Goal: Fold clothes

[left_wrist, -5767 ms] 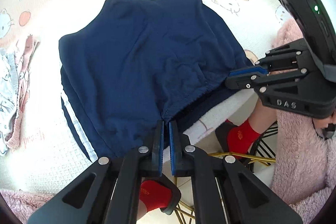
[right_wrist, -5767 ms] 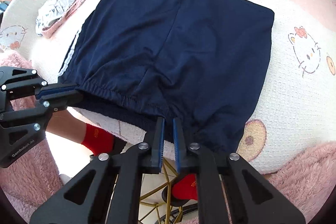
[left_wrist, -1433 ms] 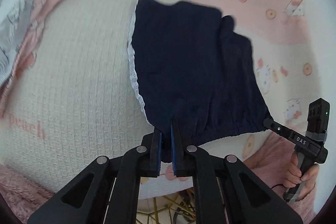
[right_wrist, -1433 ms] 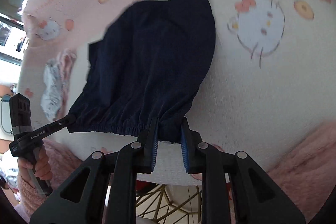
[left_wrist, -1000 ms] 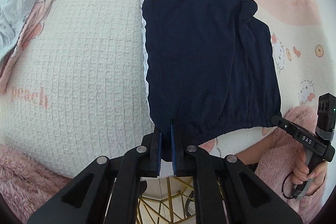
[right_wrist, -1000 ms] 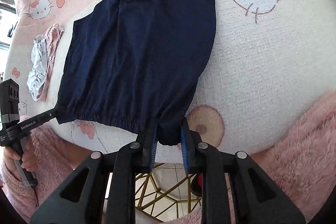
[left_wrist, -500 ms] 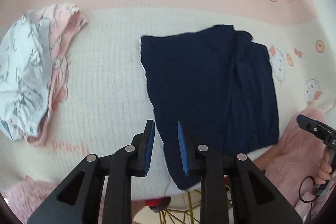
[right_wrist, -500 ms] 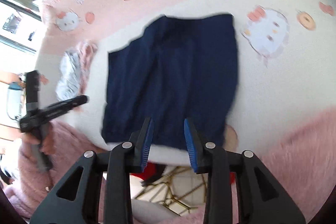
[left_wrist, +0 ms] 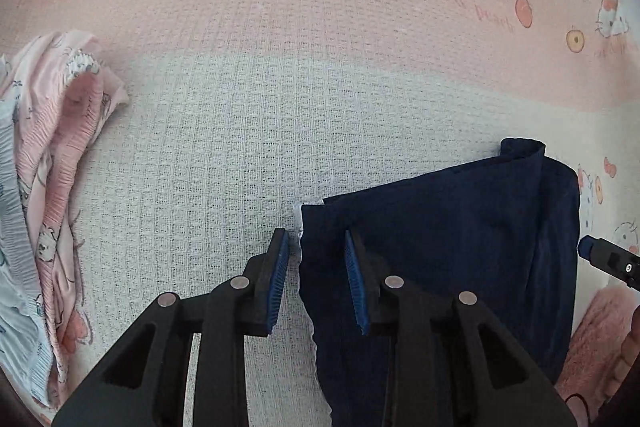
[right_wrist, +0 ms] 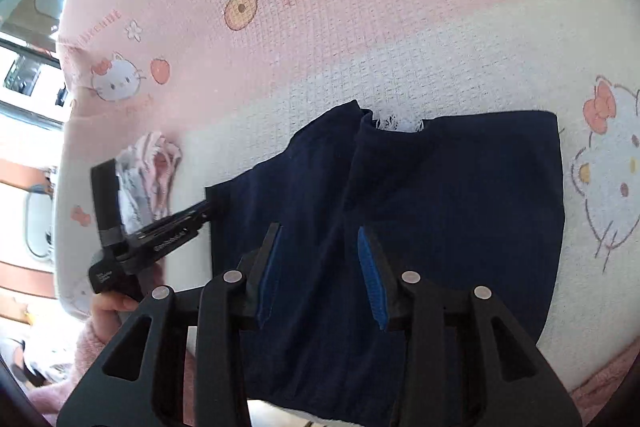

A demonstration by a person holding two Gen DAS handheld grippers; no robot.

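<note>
We see a big blanket point(left_wrist: 320, 87) with cat faces and peaches on it, pink at the far side and white near us. It covers the whole table top.

On the white part lie the dark blue shorts point(right_wrist: 440, 207), folded over and flat. In the left wrist view the blue shorts point(left_wrist: 460, 247) fill the lower right, and a thin white edge shows along their left side.

At the far left lies a small pile of pink and white clothes point(left_wrist: 48, 187), well apart from the shorts. In the right wrist view the same pile point(right_wrist: 152, 171) sits behind our left gripper.

Our left gripper point(left_wrist: 316, 279) hangs over the left edge of the shorts. Its two fingers are spread apart and hold nothing. One finger is over the blanket and the other is over the blue cloth. We cannot tell if they touch the cloth.

Our right gripper point(right_wrist: 320, 275) hangs over the middle of the shorts. Its fingers are spread wide too, with only blue cloth seen between them.

From the right wrist view, the left gripper point(right_wrist: 176, 223) points at the left edge of the shorts.
</note>
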